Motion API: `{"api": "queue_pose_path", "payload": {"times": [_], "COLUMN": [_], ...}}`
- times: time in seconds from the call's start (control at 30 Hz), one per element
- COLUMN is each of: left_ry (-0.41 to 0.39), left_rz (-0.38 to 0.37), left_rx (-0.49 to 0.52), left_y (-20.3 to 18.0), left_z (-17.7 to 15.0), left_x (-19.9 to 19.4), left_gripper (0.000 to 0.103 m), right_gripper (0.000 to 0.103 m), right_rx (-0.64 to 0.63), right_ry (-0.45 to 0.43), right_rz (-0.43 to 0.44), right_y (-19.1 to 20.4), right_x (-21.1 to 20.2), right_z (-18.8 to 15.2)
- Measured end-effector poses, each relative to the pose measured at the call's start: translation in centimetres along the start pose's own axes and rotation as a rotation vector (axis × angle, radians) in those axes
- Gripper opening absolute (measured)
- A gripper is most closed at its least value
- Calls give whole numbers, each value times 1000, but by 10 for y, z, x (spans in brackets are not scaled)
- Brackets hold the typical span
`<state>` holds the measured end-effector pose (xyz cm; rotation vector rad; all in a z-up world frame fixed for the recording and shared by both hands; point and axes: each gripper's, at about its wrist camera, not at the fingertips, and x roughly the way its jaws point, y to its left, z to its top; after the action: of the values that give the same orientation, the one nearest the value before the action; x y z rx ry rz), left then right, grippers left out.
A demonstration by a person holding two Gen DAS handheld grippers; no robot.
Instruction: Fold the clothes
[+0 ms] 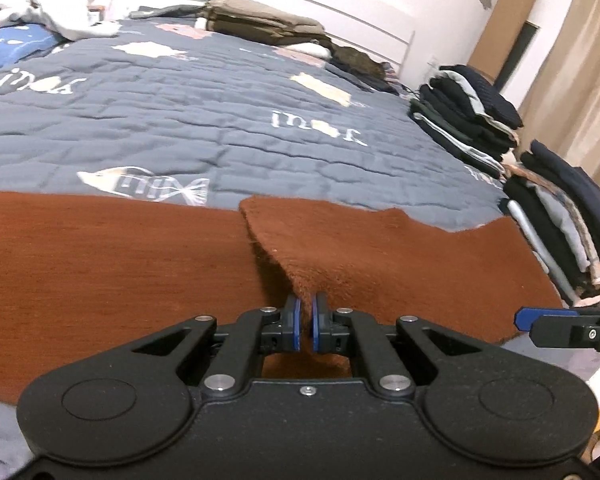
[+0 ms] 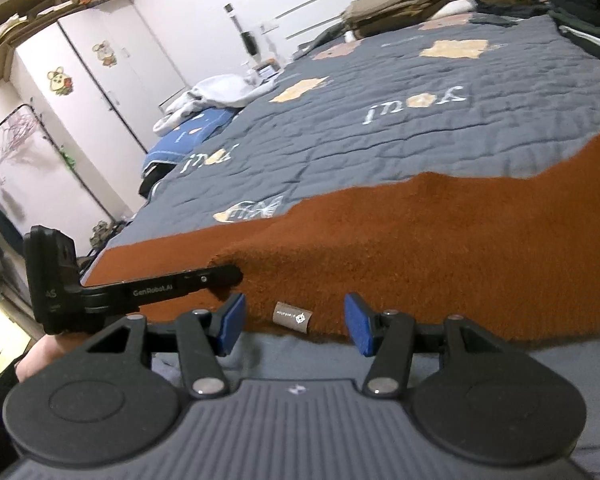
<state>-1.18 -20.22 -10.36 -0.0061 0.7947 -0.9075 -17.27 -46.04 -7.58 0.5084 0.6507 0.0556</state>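
A rust-brown fleecy garment point(image 1: 100, 256) lies spread along the near edge of the bed. My left gripper point(image 1: 306, 322) is shut on a fold of it, pulling the cloth up into a ridge point(image 1: 300, 248). In the right wrist view the same garment point(image 2: 440, 248) lies ahead, with a small grey label point(image 2: 293, 316) at its near hem. My right gripper point(image 2: 294, 324) stands open just short of that hem, the label between its blue pads point(image 2: 358, 324). The left gripper point(image 2: 220, 274) shows there from the side, buried in the cloth. The right gripper's fingertip point(image 1: 524, 318) enters the left wrist view at right.
A grey-blue quilt point(image 1: 220, 120) with fish and letter prints covers the bed. Stacks of folded dark clothes point(image 1: 468, 120) point(image 1: 568, 216) stand along its right edge. Olive and brown clothes point(image 1: 260, 20) lie by the headboard. A white garment point(image 2: 220, 92) and blue pillow point(image 2: 184, 140) sit at the far left. A wardrobe point(image 2: 80, 100) stands beyond.
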Motion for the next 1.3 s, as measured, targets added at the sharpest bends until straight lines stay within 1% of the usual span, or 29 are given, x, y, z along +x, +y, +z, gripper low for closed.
{"api": "queue_pose_path", "payload": {"times": [0.37, 0.47, 0.53, 0.6, 0.67, 0.73, 0.93, 0.97, 1.0, 1.03, 1.07, 1.1, 1.13, 1.17, 1.2, 1.23, 1.27, 1.3], "left_ry": [-31, -38, -44, -48, -46, -32, 9, 15, 22, 25, 20, 12, -3, -18, -32, -55, -94, -122], "left_rz": [75, 110, 125, 136, 134, 115, 55, 45, 35, 29, 31, 34, 41, 57, 73, 102, 161, 213], "left_rx": [-43, -54, -69, -84, -102, -111, -86, -82, -77, -72, -66, -56, -38, -23, -7, 12, 38, 62], "left_y": [54, 69, 81, 92, 102, 110, 105, 104, 103, 102, 99, 96, 92, 89, 85, 81, 75, 69], "left_z": [2, 2, 2, 2, 2, 1, -1, -1, -1, -1, -2, -2, -2, -2, -2, -2, -3, -4], "left_x": [-37, -47, -54, -62, -68, -71, -71, -71, -71, -70, -69, -69, -69, -70, -70, -71, -73, -75], "left_gripper": [6, 5, 2, 2, 2, 2, 4, 7, 18, 26, 40, 48, 52, 62, 81, 92, 103, 103], "right_gripper": [54, 54, 54, 54, 54, 54, 54, 54, 54, 54, 54, 54, 54, 54, 54, 54, 54, 54], "right_rx": [-59, -74, -82, -93, -107, -105, -89, -86, -84, -81, -78, -75, -73, -70, -68, -67, -65, -64], "right_ry": [49, 61, 70, 82, 96, 101, 96, 96, 95, 95, 94, 94, 93, 92, 91, 89, 88, 86], "right_rz": [84, 107, 121, 134, 140, 140, 134, 131, 127, 123, 120, 116, 113, 110, 108, 106, 105, 104], "right_y": [51, 65, 74, 82, 90, 96, 102, 101, 100, 99, 98, 97, 96, 94, 93, 91, 89, 88], "right_x": [40, 49, 55, 62, 70, 75, 80, 80, 81, 81, 81, 81, 81, 81, 80, 79, 78, 77], "right_z": [4, 4, 3, 2, 2, 1, 1, 1, 1, 1, 1, 1, 1, 1, 1, 1, 1, 2]}}
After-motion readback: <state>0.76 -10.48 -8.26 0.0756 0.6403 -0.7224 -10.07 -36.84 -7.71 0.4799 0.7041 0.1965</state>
